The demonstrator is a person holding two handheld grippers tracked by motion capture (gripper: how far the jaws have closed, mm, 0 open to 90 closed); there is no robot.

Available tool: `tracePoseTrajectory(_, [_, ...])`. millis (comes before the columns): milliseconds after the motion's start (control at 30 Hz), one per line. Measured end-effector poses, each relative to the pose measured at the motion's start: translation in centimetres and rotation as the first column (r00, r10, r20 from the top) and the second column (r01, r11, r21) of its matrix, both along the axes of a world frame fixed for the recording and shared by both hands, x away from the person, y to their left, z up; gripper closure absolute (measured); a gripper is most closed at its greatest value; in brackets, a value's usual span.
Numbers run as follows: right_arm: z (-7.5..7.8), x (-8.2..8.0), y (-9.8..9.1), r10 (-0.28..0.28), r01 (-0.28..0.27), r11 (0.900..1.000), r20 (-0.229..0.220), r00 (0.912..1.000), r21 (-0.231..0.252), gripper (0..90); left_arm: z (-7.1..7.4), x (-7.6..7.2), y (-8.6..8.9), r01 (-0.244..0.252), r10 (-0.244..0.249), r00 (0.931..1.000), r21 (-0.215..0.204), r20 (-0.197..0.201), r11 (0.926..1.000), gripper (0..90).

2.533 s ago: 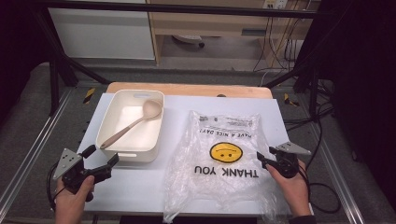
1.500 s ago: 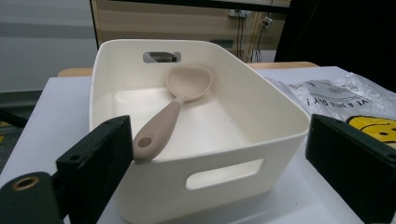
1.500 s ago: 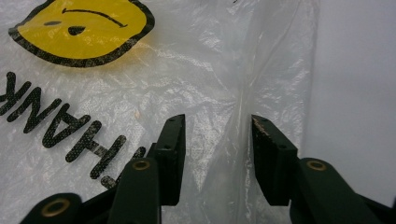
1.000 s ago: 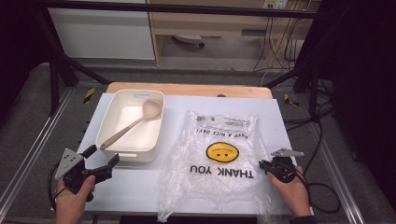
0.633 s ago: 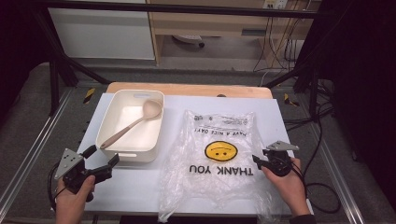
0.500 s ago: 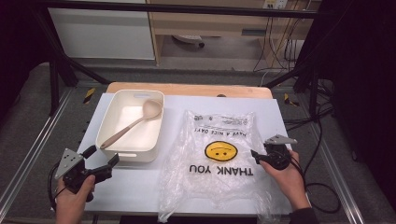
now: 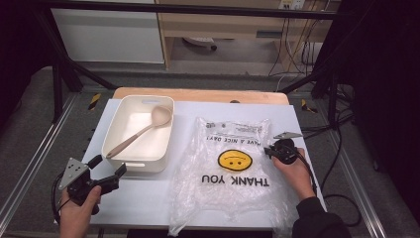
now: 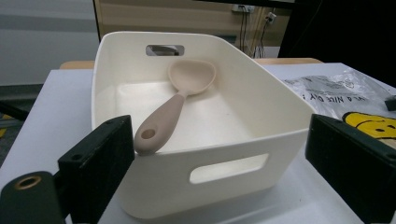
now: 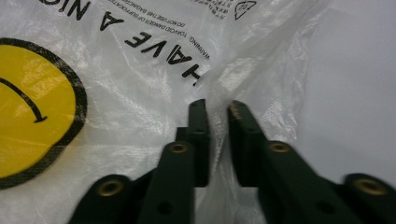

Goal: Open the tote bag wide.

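Note:
A clear plastic bag (image 7: 233,173) with a yellow smiley and "THANK YOU" lies flat on the white table, right of centre. My right gripper (image 7: 271,150) is at its right edge, beside the smiley. Its jaws have just been closing, and in the right gripper view they (image 9: 217,109) pinch a raised fold of the bag (image 9: 140,84). My left gripper (image 7: 106,172) stays open near the front left corner, pointed at the near wall of a white bin (image 7: 143,163). A beige spoon (image 7: 138,134) lies in the bin (image 8: 224,168), its handle (image 8: 159,121) resting on the near rim.
A wooden board (image 7: 198,94) sticks out under the far edge of the table. Black frame bars run along both sides and cables hang off at the right. Bare tabletop (image 7: 143,198) lies between the left gripper and the bag.
My right gripper has moved away from me and a little left along the bag's right edge, opening and then closing on the film. The left gripper, bin and spoon stayed put.

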State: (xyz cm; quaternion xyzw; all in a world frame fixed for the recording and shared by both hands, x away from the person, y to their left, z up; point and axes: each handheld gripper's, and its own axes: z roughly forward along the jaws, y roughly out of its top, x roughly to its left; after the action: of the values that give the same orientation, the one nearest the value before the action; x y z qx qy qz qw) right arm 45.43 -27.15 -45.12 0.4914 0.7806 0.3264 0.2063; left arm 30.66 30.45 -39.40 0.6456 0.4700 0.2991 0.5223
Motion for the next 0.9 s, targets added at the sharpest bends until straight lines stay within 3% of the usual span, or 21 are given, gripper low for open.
tracePoseTrajectory(67, [0.0, 0.2, 0.0, -0.018, 0.018, 0.9997, -0.003, 0.9998, 0.016, 89.7, 0.0, 0.0, 0.0, 0.002, -0.002, 1.0000, 0.000, 0.000, 1.0000, 7.7])
tracePoseTrajectory(267, [-0.1, 1.2, -0.9, -0.132, 0.131, 0.9909, 0.038, 0.9905, 0.031, 90.0, 0.0, 0.0, -0.1, 0.002, -0.002, 1.0000, -0.004, 0.002, 1.0000, 7.8])
tracePoseTrajectory(500, [-0.1, 2.7, -2.8, -0.286, 0.281, 0.9569, 0.071, 0.9555, 0.073, 90.0, 0.0, 0.0, -0.1, 0.000, 0.000, 1.0000, 0.002, -0.001, 1.0000, 7.8])
tracePoseTrajectory(667, [-0.2, 3.7, -4.4, -0.378, 0.372, 0.9243, 0.076, 0.9226, 0.088, 90.0, -0.2, 0.2, -0.1, -0.004, 0.004, 1.0000, 0.001, -0.009, 1.0000, 7.8])
tracePoseTrajectory(767, [-0.4, 3.9, -4.9, -0.421, 0.412, 0.9028, 0.051, 0.9058, 0.123, 90.0, -0.1, 0.3, -0.1, -0.004, 0.004, 1.0000, 0.007, -0.008, 1.0000, 7.8])
tracePoseTrajectory(800, [-0.5, 3.9, -4.8, -0.427, 0.419, 0.8994, 0.043, 0.9033, 0.124, 90.0, -0.1, 0.3, -0.1, -0.004, 0.004, 1.0000, 0.007, -0.008, 1.0000, 7.8])
tracePoseTrajectory(900, [-0.3, 3.5, -4.4, -0.416, 0.409, 0.9030, 0.035, 0.9085, 0.132, 84.4, -0.2, 0.2, 0.0, -0.007, 0.007, 1.0000, 0.006, -0.007, 1.0000, 7.8])
